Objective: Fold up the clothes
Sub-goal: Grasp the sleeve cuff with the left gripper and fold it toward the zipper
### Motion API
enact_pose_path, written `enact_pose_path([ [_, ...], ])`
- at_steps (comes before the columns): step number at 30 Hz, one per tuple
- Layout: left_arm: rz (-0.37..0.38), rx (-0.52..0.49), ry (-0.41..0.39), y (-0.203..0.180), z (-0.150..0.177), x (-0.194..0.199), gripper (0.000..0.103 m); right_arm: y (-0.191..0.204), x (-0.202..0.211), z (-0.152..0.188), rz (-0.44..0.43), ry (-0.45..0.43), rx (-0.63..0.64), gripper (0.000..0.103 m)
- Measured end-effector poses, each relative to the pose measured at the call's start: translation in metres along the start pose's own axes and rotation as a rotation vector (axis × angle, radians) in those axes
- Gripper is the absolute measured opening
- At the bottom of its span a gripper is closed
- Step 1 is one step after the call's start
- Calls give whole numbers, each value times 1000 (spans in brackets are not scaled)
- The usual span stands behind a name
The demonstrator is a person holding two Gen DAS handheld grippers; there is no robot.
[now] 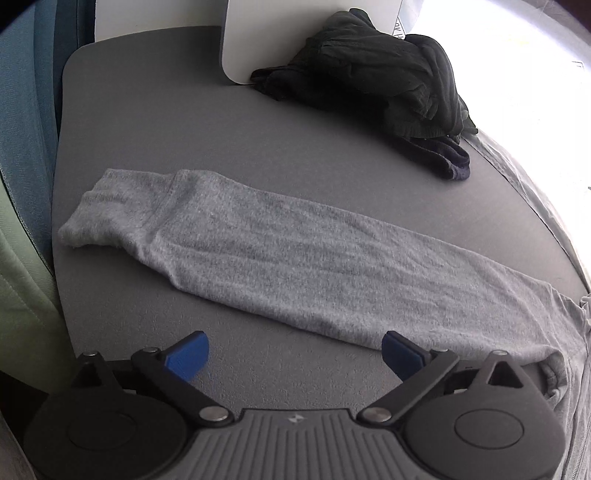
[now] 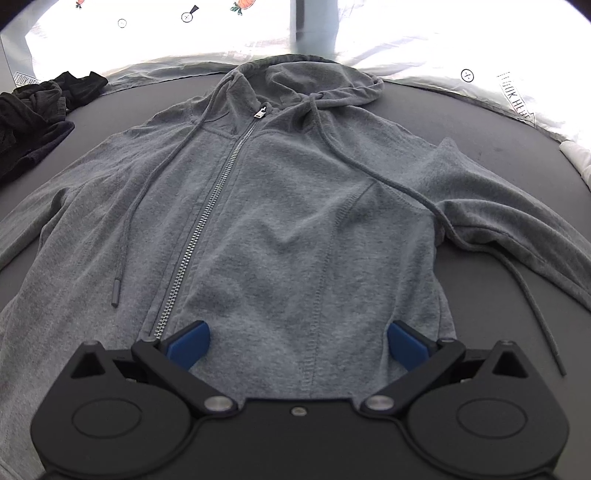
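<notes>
grey hoodie (image 2: pixel 280 206) flat on bench (image 1: pixel 155 122), unfolded | left tongs (image 1: pixel 295 354) wide, empty | right tongs (image 2: pixel 297 345) wide, empty | all folds left

The hoodie (image 2: pixel 280 206) lies flat on the table (image 1: pixel 155 122), front side up, with the hood (image 2: pixel 306 79) at the far end and the zipper (image 2: pixel 207 229) running down left of the middle. One sleeve (image 1: pixel 258 251) stretches out to the left across the table; the other sleeve (image 2: pixel 517 214) goes to the right. A pile of clothes (image 1: pixel 380 85) sits at the far left, behind the left sleeve and apart from it, just beside an upright board (image 1: pixel 280 33).
</notes>
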State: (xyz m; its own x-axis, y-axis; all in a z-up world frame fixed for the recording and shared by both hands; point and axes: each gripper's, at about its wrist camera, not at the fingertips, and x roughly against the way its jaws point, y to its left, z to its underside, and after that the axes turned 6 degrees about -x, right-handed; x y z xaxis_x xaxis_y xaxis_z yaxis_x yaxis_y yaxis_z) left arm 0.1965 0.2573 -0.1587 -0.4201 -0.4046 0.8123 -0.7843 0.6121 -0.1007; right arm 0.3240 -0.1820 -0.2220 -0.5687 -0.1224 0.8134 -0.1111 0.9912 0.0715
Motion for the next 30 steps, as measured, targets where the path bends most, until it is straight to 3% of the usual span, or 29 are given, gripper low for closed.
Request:
enact_pose_path([
  [4, -87, -51, -21, -15, -5, -12, 100, 0, 1, 2, 0, -15, 1, 103],
  [8, -101, -42, -46, -21, -10, -18, 96, 0, 1, 3, -1, -27, 0, 103],
  [10, -120, -98, -62, -28, -12, -19, 81, 0, 1, 5, -1, -37, -1, 103],
  [12, -102, -147, -78, -36, -13, -19, 53, 0, 1, 6, 0, -44, -4, 103],
  [13, -83, -167, -85, -39, -14, -18, 46, 0, 1, 6, 1, -47, -5, 103],
  [15, -42, -203, -91, -48, -16, -19, 13, 1, 1, 7, 3, -53, -8, 103],
  [19, 28, -254, -90, -69, -17, -17, 12, 1, 1, 8, 4, -67, -12, 103],
  [23, 180, -333, -68, -96, -7, -8, 12, 0, 1, 9, 2, -76, -11, 103],
  [25, 226, -409, -47, -110, 2, -7, 17, 0, 2, 10, 1, -80, -11, 103],
  [30, 313, -463, -30, -110, 9, 6, 47, -1, 3, 15, -5, -108, -8, 103],
])
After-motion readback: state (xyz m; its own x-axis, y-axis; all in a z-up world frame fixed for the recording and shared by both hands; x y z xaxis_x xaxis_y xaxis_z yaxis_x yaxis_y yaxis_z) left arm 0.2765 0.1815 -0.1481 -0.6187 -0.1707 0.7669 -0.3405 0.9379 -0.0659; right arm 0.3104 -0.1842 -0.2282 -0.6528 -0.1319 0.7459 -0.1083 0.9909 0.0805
